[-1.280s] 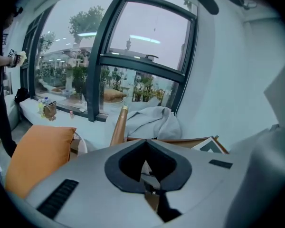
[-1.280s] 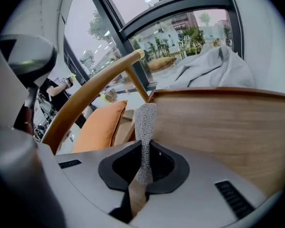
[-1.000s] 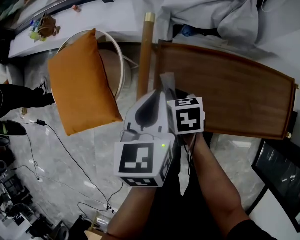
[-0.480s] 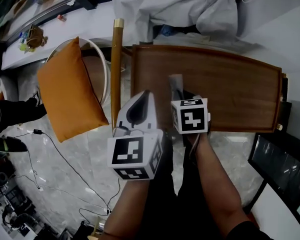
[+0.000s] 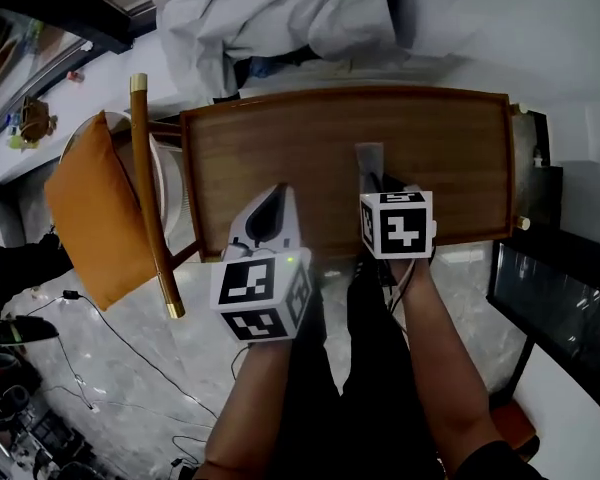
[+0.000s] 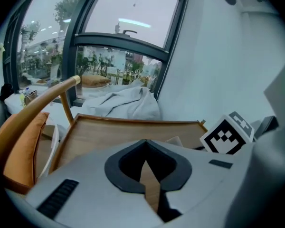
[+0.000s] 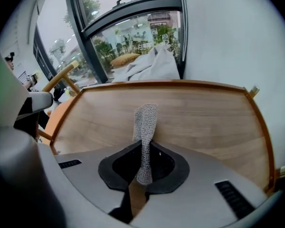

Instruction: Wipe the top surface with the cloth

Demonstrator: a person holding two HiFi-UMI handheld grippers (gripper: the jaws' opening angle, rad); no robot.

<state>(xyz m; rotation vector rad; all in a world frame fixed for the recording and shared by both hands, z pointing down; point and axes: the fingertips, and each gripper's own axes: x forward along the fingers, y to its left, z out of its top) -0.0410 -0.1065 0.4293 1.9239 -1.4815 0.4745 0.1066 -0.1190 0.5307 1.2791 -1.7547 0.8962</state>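
Grey mesh cloth [image 7: 145, 122] in right claw [image 7: 137, 182], above wooden top [image 7: 204, 118]

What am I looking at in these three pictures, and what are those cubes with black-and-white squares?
There is no robot arm here. A person holds a two-jaw gripper in each hand, and the marked cubes are part of those grippers. The top-down picture comes from a camera on the person's head. The other two cameras ride on the grippers and look along their jaws. The left gripper is shut and empty, over the near edge of the wooden table. The right gripper is shut on a strip of grey mesh cloth that sticks out over the tabletop. I see nothing else on the wood. An orange cushion sits on the chair beside it.
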